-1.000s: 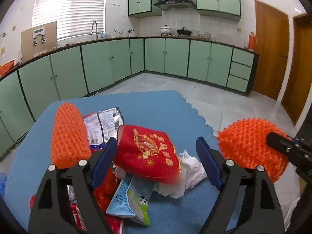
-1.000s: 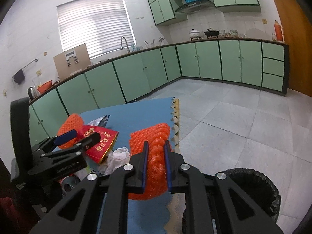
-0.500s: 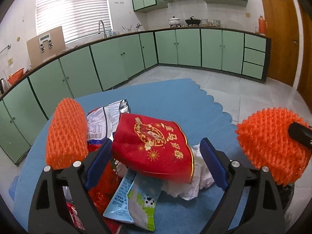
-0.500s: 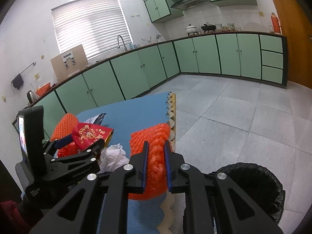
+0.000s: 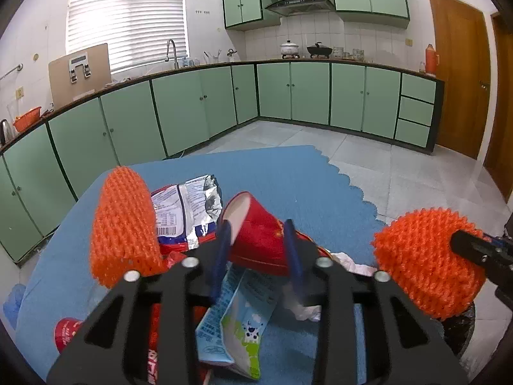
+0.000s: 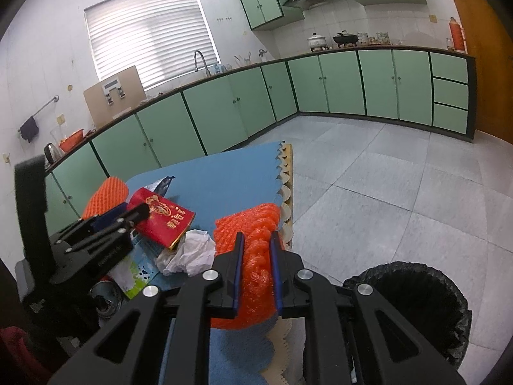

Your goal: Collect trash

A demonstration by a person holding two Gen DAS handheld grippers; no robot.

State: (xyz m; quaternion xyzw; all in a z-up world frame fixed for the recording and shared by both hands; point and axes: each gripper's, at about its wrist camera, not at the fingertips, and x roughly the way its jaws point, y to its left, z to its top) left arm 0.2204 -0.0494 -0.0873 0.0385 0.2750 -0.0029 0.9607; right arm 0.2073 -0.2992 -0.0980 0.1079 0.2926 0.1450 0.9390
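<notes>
My left gripper (image 5: 256,247) is shut on a red box with gold print (image 5: 256,234), squeezed and lifted over the trash pile; it also shows in the right wrist view (image 6: 163,219). My right gripper (image 6: 256,263) is shut on an orange foam net (image 6: 253,247), which also shows in the left wrist view (image 5: 426,260) at the right. The black-lined trash bin (image 6: 413,292) stands on the floor just right of the right gripper.
On the blue mat (image 5: 288,173) lie another orange foam net (image 5: 123,221), a silver snack bag (image 5: 186,205), a milk carton (image 5: 234,320), crumpled white tissue (image 6: 189,250) and a red can (image 5: 65,333). Green cabinets line the far walls.
My left gripper has closed on the red box and crushed it narrower. The right gripper with its orange net has shifted a little toward the bin.
</notes>
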